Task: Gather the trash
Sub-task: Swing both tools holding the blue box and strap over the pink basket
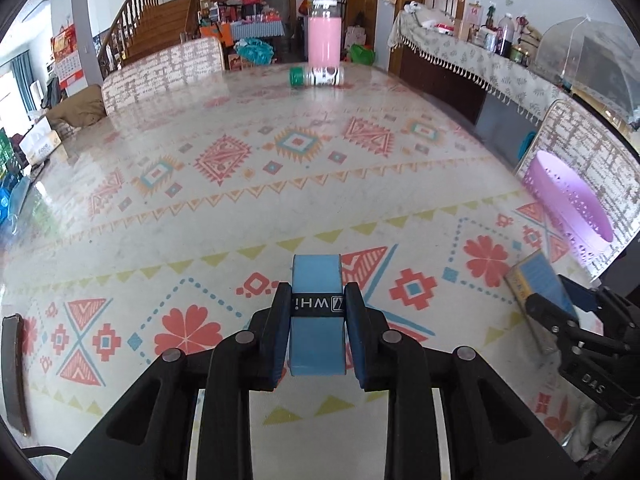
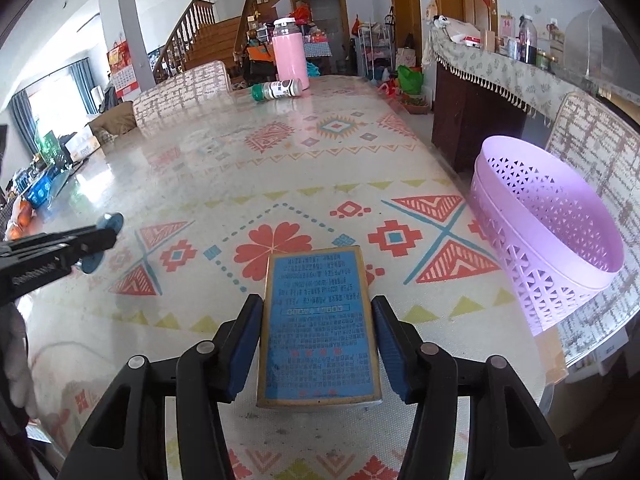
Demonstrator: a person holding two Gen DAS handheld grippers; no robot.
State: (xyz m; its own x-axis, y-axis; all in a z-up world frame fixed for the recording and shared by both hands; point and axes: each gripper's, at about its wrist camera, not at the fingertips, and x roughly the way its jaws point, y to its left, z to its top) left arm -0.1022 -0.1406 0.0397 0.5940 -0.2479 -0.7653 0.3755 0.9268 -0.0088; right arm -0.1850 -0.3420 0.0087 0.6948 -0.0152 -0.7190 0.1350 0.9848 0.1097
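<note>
A blue tape roll (image 1: pixel 316 344) with a black band sits between the fingers of my left gripper (image 1: pixel 317 300), which is shut on it just above the patterned table (image 1: pixel 240 208). From the right wrist view the left gripper (image 2: pixel 96 240) comes in at the left with the roll's blue edge showing. My right gripper (image 2: pixel 318 304) is shut on a flat blue box with yellow edges (image 2: pixel 320 320), its pads against both long sides. In the left wrist view the right gripper (image 1: pixel 552 312) and the box (image 1: pixel 536 284) are at the right. A lilac basket (image 2: pixel 520 248) stands at the table's right edge.
At the far end of the table a pink bottle (image 2: pixel 290 56) stands upright, with a green-capped jar (image 2: pixel 278 89) lying in front of it. Patterned chairs stand at the far left (image 1: pixel 168 68) and behind the basket (image 2: pixel 592 132). A dark flat object (image 1: pixel 12 372) lies at the left edge.
</note>
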